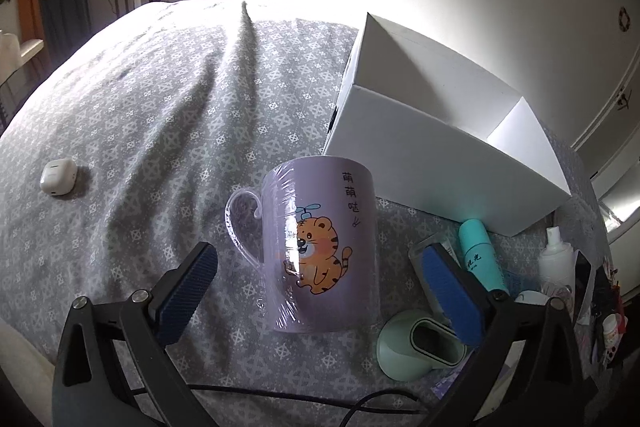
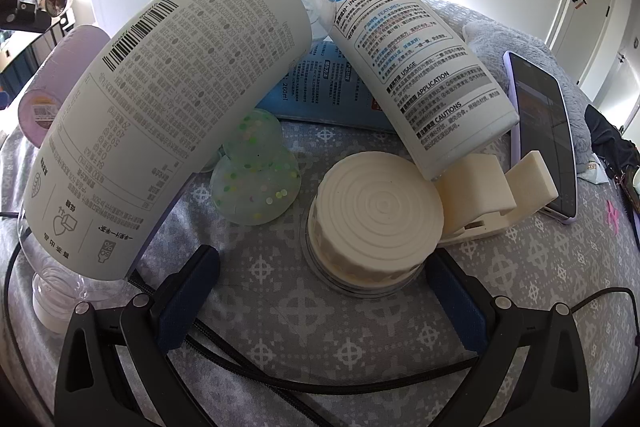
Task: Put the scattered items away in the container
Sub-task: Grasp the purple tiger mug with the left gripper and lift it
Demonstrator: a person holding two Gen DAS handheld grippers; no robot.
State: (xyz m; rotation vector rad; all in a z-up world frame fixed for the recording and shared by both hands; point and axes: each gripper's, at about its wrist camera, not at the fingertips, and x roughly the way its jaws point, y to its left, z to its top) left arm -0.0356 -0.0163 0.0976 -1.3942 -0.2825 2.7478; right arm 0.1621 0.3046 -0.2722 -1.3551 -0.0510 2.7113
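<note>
In the left wrist view a purple tiger mug (image 1: 324,251) stands upside down on the grey patterned bedspread. My left gripper (image 1: 316,287) is open, its blue pads on either side of the mug, not touching. The open white box (image 1: 436,139) stands behind it to the right. In the right wrist view my right gripper (image 2: 320,299) is open around a cream ribbed jar lid (image 2: 376,223). A large clear bottle with a white label (image 2: 168,115) lies tilted to the left. A white bottle (image 2: 416,67) leans to the right.
A white earbud case (image 1: 58,179) lies far left on the bed. A teal tube (image 1: 480,251), white spray bottle (image 1: 556,259) and green round gadget (image 1: 420,343) sit right of the mug. A phone (image 2: 544,135), cream clip (image 2: 496,187), speckled cup (image 2: 256,179) and blue box (image 2: 328,87) crowd the jar. Black cables run along the front.
</note>
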